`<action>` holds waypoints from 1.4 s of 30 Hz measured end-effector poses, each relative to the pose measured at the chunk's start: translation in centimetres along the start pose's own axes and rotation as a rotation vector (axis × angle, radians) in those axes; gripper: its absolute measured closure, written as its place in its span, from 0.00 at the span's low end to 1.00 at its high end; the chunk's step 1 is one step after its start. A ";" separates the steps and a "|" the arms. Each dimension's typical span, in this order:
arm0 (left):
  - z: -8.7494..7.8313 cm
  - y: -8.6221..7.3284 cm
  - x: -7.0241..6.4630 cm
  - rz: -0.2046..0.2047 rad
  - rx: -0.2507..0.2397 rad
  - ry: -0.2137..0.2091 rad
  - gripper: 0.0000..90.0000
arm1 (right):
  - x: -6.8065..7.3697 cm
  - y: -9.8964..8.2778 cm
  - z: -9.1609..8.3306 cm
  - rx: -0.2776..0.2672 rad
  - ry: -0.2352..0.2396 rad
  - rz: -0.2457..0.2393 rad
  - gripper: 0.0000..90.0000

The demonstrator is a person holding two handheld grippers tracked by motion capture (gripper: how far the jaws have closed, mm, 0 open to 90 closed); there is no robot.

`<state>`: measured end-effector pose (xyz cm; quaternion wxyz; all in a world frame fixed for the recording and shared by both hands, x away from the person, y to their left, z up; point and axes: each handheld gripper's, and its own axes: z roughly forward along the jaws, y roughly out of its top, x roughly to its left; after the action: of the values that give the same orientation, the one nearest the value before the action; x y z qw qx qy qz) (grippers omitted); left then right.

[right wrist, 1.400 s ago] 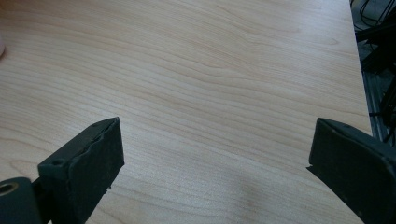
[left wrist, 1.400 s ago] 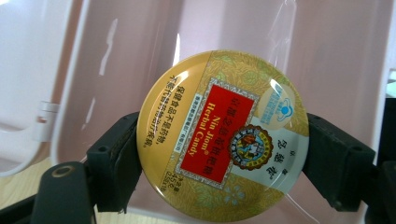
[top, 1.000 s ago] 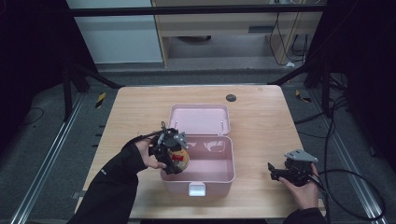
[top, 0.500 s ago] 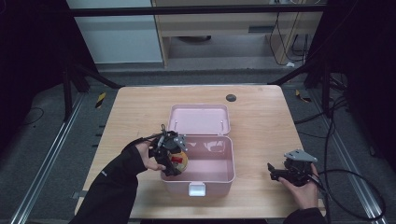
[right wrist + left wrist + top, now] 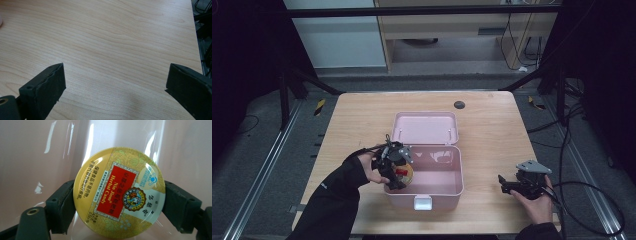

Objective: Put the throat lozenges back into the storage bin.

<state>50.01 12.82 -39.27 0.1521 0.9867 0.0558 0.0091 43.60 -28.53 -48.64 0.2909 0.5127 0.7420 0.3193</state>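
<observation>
A round yellow candy tin (image 5: 119,192) with a red label sits between the jaws of my left gripper (image 5: 119,205), which is shut on it. In the high view that left gripper (image 5: 398,172) holds the tin (image 5: 404,173) inside the left end of an open pink box (image 5: 438,190). The box's lid (image 5: 425,128) leans back behind it. My right gripper (image 5: 507,184) rests low over the table at the right, jaws wide apart. In its own view the right gripper (image 5: 115,90) has only bare wood between its jaws.
The wooden table (image 5: 492,125) carries a small dark round disc (image 5: 459,104) near its far edge. Something pale lies in the box's far part (image 5: 443,157). A cable (image 5: 592,200) trails from the right gripper off the table's right edge.
The left gripper has carried the tin slightly farther right and down into the box. The right gripper has stayed still.
</observation>
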 end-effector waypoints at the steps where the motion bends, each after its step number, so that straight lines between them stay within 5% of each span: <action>1: 0.0 0.0 0.0 0.000 0.001 0.000 0.21 | 0.0 0.0 0.0 0.000 0.000 -0.001 0.03; 10: -0.3 -0.1 -0.1 -0.005 -0.007 0.009 0.21 | 0.0 0.0 -0.1 -0.005 0.001 0.002 0.03; 22: -5.0 -2.3 -0.8 -0.072 -0.190 0.098 0.29 | -0.3 0.0 -0.3 -0.010 -0.013 0.006 0.03; 29: -7.4 -5.2 -1.1 -0.172 -0.283 0.195 0.31 | -0.4 -0.1 -0.4 -0.010 -0.018 0.013 0.03; 32: -8.1 -7.2 -1.3 -0.247 -0.330 0.245 0.34 | -0.5 -0.2 -0.4 -0.010 -0.021 0.015 0.03; 38: -7.6 -9.8 -1.4 -0.346 -0.374 0.292 0.34 | -0.4 -0.3 -0.4 -0.009 -0.022 0.014 0.03; 42: -6.4 -12.2 -1.5 -0.450 -0.418 0.362 0.33 | -0.4 -0.3 -0.4 -0.009 -0.023 0.013 0.03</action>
<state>46.94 26.16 -36.83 0.3366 0.8797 0.2949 0.1611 43.25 -29.10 -48.61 0.2997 0.5197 0.7338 0.3188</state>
